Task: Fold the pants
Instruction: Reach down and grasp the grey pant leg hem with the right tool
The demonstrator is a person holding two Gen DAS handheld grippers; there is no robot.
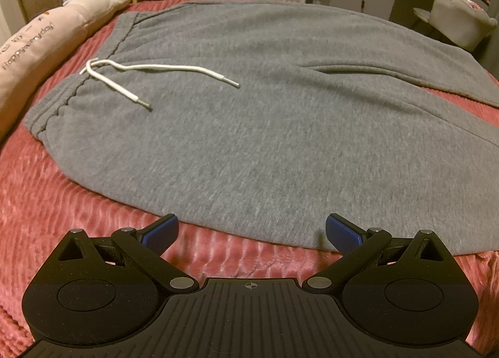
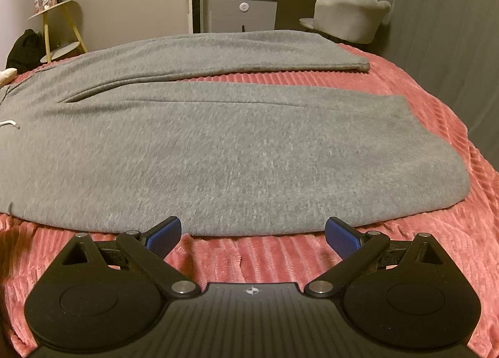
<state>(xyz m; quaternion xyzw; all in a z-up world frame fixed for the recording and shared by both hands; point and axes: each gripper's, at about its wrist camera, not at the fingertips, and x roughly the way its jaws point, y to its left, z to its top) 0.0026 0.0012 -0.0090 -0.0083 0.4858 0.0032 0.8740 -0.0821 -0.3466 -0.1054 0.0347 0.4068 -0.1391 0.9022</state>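
Grey pants (image 1: 249, 127) lie spread out flat on the pink blanket (image 1: 62, 208) that covers the bed. No fold has been made yet, as far as the pictures show, so the whole job is left to do.

The waistband (image 1: 62, 99) is at the left end of the pants, close to the pillow (image 1: 46, 43). A white string (image 1: 149, 68) from the waistband lies loose on top of the grey cloth. In the right wrist view the two legs (image 2: 249, 59) stretch away from the waistband and sit apart, with a strip of pink blanket (image 2: 312, 77) showing between them. The near leg (image 2: 218, 155) is smooth, with only small wrinkles where the legs meet.

The left gripper (image 1: 252, 230) is released — its blue pads (image 1: 160, 233) are spread wide with nothing between them. It sits just beside the near edge of the pants, at the waistband end, and one pad looks to be at or just over that edge. The right gripper (image 2: 252, 233) is released too and holds nothing. It sits just beside the near edge of the pants, further along the near leg.

Likely first step: both grippers pinch that near edge and carry the near leg over onto the far leg. After that the pants would need folding again — from the leg ends toward the waistband.
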